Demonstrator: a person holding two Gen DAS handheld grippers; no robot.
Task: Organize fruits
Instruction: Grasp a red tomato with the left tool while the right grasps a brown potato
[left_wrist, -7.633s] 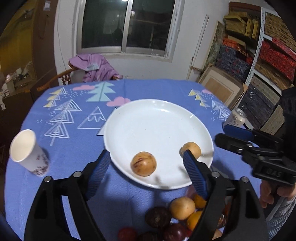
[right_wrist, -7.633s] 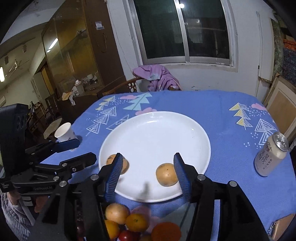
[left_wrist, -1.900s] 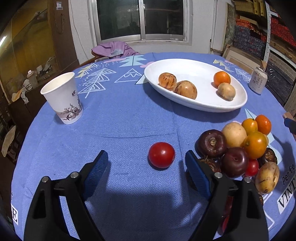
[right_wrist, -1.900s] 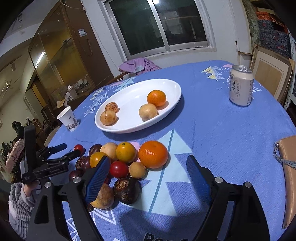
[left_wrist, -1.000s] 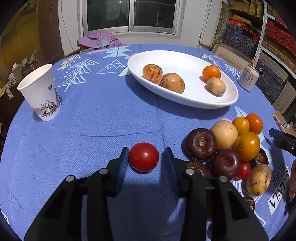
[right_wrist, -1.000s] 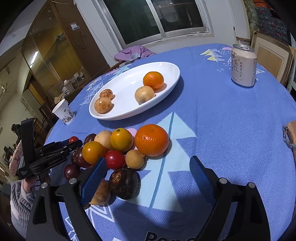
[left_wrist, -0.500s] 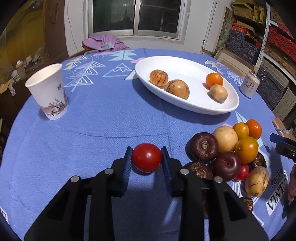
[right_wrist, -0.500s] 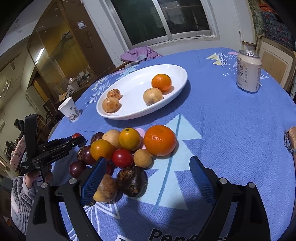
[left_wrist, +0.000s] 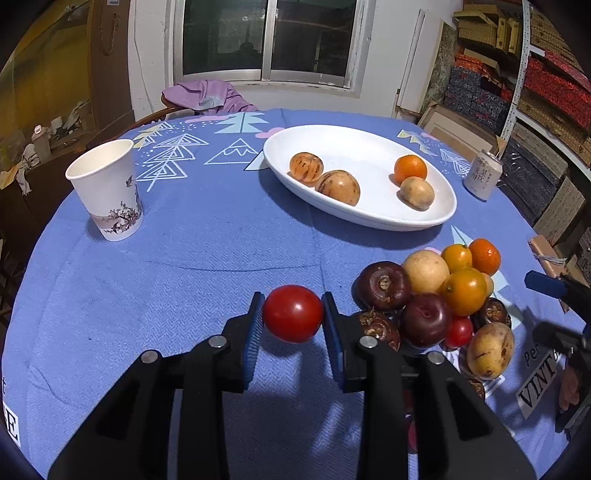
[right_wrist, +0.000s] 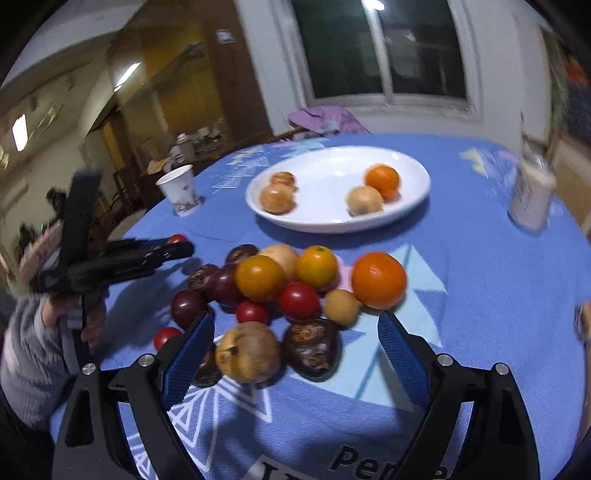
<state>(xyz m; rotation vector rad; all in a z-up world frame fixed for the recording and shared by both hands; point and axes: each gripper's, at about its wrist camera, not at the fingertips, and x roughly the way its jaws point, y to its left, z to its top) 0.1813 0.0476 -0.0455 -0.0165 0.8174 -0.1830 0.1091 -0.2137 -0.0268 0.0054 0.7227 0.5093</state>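
Observation:
My left gripper is shut on a red tomato, held just off the blue tablecloth, left of the fruit pile. The white plate beyond it holds two brown fruits, a small orange and a pale fruit. In the right wrist view, which is blurred, my right gripper stands open and empty over the near side of the pile, with a brown fruit and a dark fruit between its fingers but untouched. The left gripper with the tomato shows at the left.
A paper cup stands at the left of the table and a drink can right of the plate. A large orange lies at the pile's right edge. A person's hand in a grey sleeve holds the left gripper.
The left jaws have closed onto the red tomato and raised it slightly off the cloth. The right gripper has rolled and shifted over the pile, blurring its view.

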